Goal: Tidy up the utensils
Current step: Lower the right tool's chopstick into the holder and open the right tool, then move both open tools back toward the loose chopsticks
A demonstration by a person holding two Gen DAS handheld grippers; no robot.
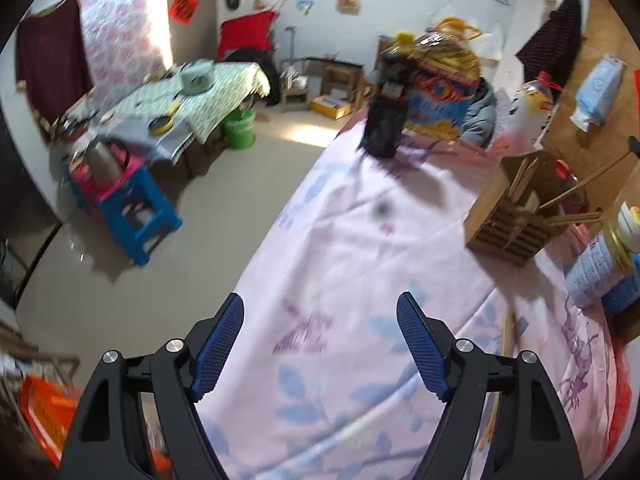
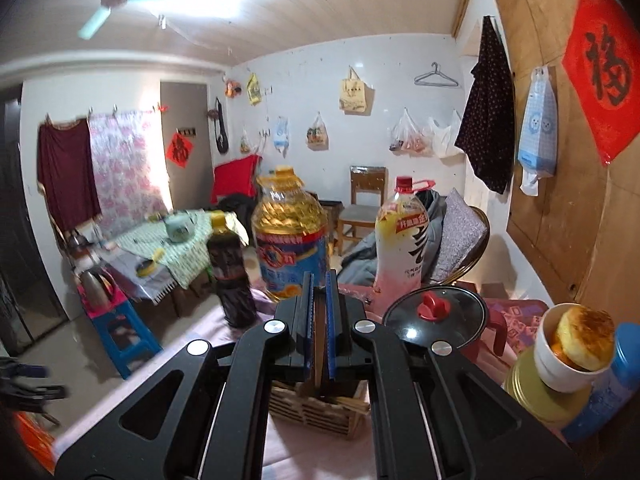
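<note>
Bamboo chopsticks (image 1: 520,178) looked light, stiff, slippery; the right gripper (image 2: 319,280) pinched one mid-shaft above the wooden holder (image 2: 316,410), left gripper (image 1: 320,312) gaped unladen.

The utensil holder (image 1: 516,216) stands on the tabletop (image 1: 340,280) at the right, with chopsticks (image 1: 520,184) inside it. Behind it stands a lidded pot (image 2: 438,314). The dark bottle (image 2: 228,276), oil jug (image 2: 290,240) and drink bottle (image 2: 402,240) stand in a row at the far edge.
</note>
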